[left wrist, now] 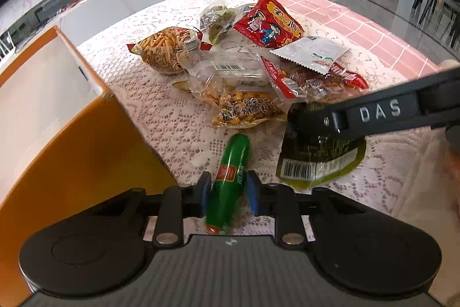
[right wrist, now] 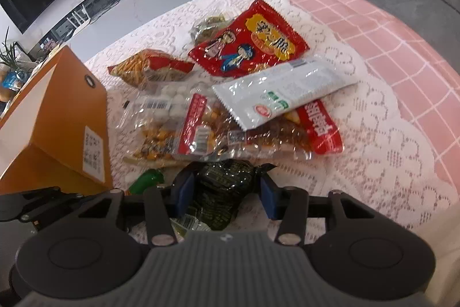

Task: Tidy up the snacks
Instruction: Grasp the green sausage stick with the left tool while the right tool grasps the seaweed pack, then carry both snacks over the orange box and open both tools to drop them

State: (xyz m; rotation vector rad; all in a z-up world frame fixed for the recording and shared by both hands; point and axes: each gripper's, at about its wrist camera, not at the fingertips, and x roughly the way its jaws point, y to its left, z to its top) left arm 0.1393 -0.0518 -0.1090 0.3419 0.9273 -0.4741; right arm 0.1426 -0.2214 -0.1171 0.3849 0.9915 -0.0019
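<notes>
A green sausage stick (left wrist: 233,154) lies on the lace tablecloth, and my left gripper (left wrist: 229,192) is shut on its middle, blue pads against both sides. To its right sits a dark green packet (left wrist: 319,160) with a barcode; one black finger (left wrist: 373,114) of the right gripper crosses over it. In the right wrist view my right gripper (right wrist: 227,193) is shut on that dark green packet (right wrist: 221,180), its pads touching the crumpled ends. The sausage's tip (right wrist: 148,177) shows just to the left of it.
An open orange box (left wrist: 72,120) stands at the left, close to both grippers. Behind them lies a pile of snacks: a red packet (left wrist: 268,25), a white sachet (left wrist: 310,53), a bag of sticks (left wrist: 166,48) and clear bags of nuts (left wrist: 244,108). Pink checked cloth (left wrist: 359,28) covers the table's far right.
</notes>
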